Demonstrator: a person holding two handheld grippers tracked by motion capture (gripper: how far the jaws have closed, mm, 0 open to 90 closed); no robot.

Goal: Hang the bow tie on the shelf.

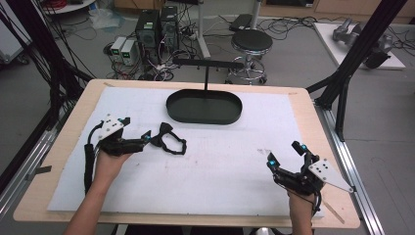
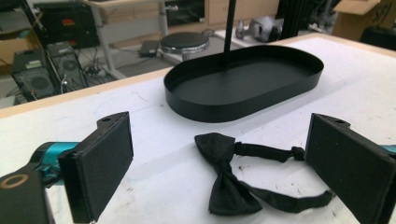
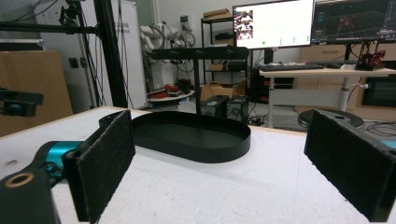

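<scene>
The left hand [image 1: 108,164] reaches in from the lower left, forearm angled up and to the right, holding the left gripper [image 1: 147,138] low over the white padded mat [image 1: 220,166] with its jaws pointing right. In the left gripper view those jaws stand wide apart and grip nothing, with the black fabric bow tie [image 2: 226,179] and its thin strap lying flat on the mat between them. Beyond it sits the black oval metal tray [image 2: 233,105] with an upright post. The right hand [image 1: 299,203] rises from the lower right, its right gripper [image 1: 285,153] aimed up-left, jaws spread wide and empty, well apart from the bow tie.
</scene>
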